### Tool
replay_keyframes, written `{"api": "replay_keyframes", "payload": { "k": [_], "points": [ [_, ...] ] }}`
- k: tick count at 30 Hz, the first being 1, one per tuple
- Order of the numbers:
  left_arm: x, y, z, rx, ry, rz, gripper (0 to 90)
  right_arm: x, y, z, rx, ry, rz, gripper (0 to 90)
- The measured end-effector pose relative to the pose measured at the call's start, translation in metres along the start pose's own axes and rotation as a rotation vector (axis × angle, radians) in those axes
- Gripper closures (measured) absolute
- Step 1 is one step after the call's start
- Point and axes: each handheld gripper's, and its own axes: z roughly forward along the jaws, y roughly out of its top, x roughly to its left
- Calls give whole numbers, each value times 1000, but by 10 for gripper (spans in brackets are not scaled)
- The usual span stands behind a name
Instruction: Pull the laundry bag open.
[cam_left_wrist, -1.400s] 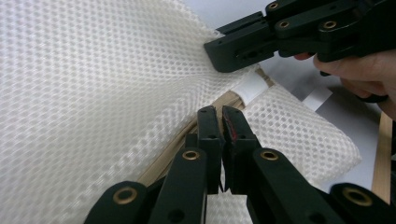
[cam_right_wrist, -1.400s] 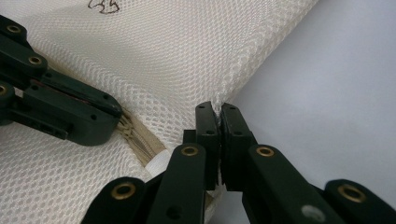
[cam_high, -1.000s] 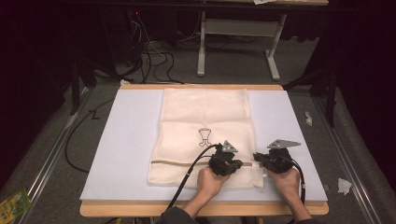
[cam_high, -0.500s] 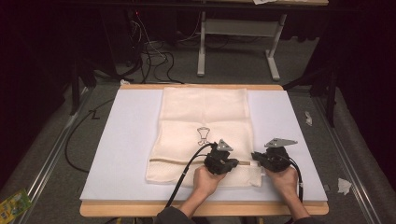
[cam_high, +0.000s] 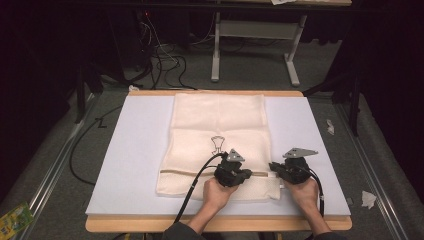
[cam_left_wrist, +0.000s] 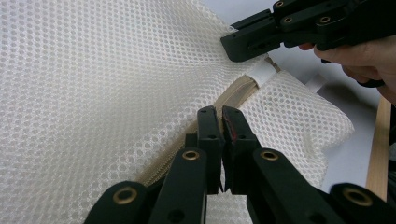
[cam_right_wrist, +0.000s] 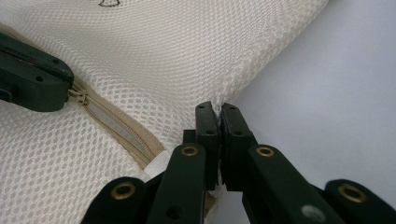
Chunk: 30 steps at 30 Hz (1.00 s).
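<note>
right gripper view: zipper pull (cam_right_wrist: 78, 96) at left tongs (cam_right_wrist: 65, 88) | high view: hidden

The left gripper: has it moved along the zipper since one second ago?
Yes. The left gripper has shifted slightly left, away from the right gripper, judged against the drawing on the mesh bag.

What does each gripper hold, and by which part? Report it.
The left gripper is shut on the mesh bag at its zipper pull. The right gripper is shut on the white tab at the zipper's end.
</note>
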Motion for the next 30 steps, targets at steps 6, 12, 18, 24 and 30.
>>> {"api": "replay_keyframes", "payload": {
  "k": [6, 12, 18, 24, 30],
  "points": [
    [0, 0, -1, 6, 10, 8, 872, 3, 0, -1, 2, -12, -11, 886],
    [0, -2, -1, 8, 10, 7, 872, 3, 0, 1, 0, -9, -4, 886],
    [-1, 0, -2, 12, 21, 33, 872, 0, 0, 1, -8, 5, -4, 887],
    [-2, 1, -1, 22, 29, 44, 873, -2, 0, 1, -9, 11, -4, 887],
    [-1, 1, -10, 24, 47, 49, 873, -1, -3, 0, -4, 15, 18, 888]
  ]
}}
